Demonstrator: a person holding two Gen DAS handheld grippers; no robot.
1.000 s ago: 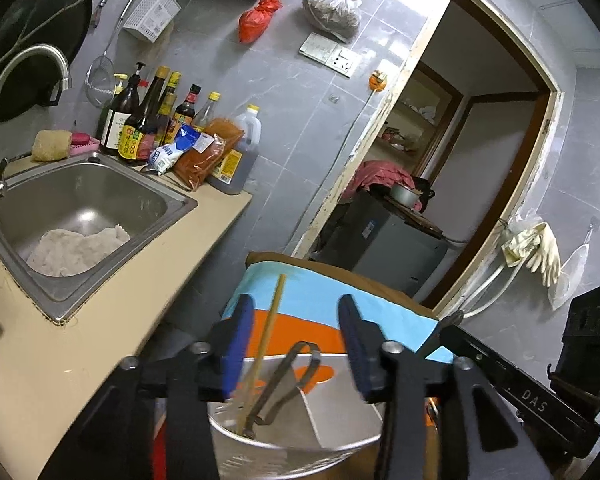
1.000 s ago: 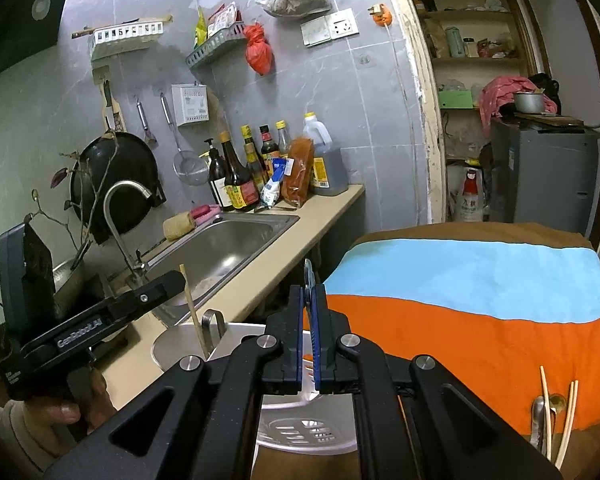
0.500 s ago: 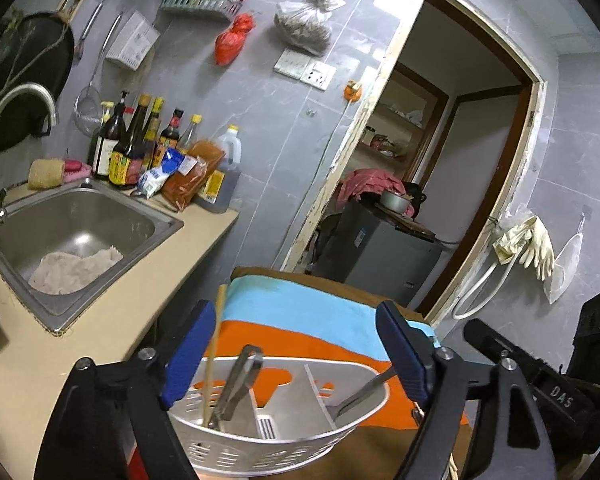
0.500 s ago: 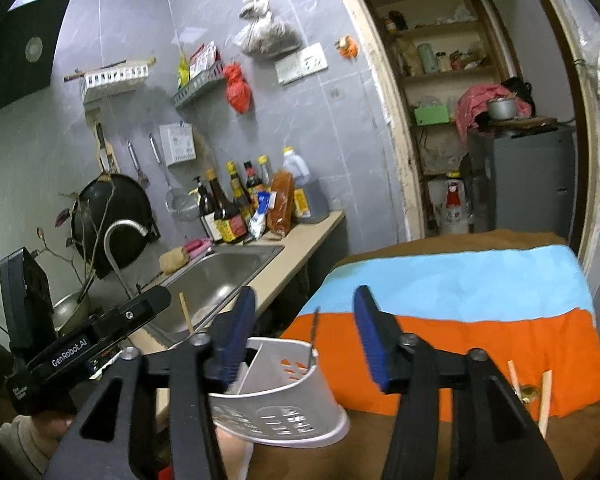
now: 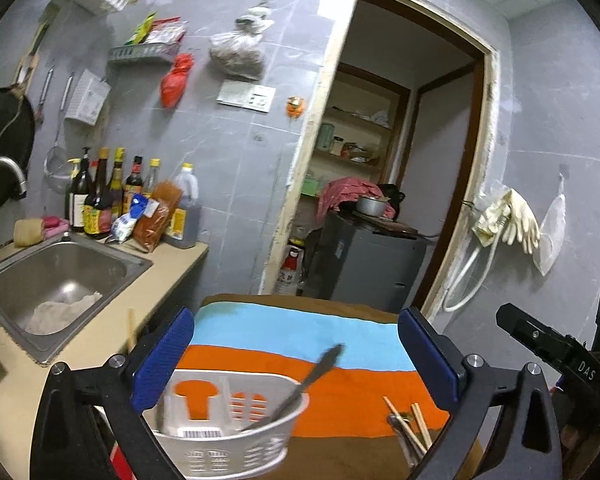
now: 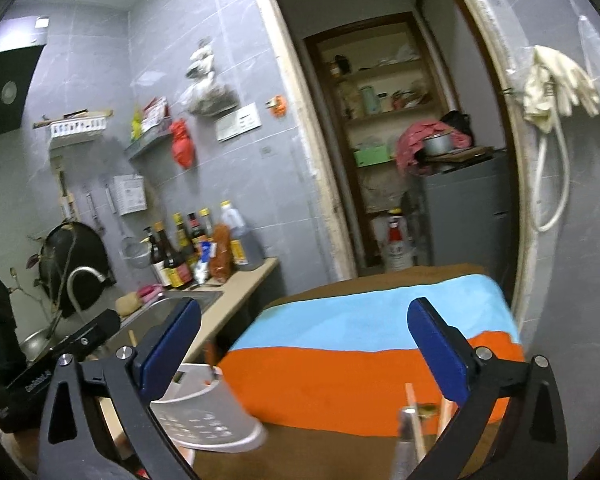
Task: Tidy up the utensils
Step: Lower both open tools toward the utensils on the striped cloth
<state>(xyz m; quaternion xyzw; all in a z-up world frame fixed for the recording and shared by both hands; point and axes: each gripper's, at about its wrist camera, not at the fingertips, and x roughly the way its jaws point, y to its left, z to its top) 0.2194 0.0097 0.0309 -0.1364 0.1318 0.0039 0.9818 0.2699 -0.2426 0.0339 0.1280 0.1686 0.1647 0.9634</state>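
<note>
Claws both just opened wide, nothing between them: left claw point(image 5: 296, 354), right claw point(image 6: 304, 346). I see white caddy point(image 5: 236, 440) at six o'clock on striped cloth point(image 5: 300, 336), knife point(image 5: 300, 384) inside; loose chopsticks point(image 5: 410, 420) at four.

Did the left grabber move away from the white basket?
Yes. The left gripper has backed off: the white plastic utensil basket shows smaller and whole against the striped cloth. Its fingers have just been opening, gripping nothing.
</note>
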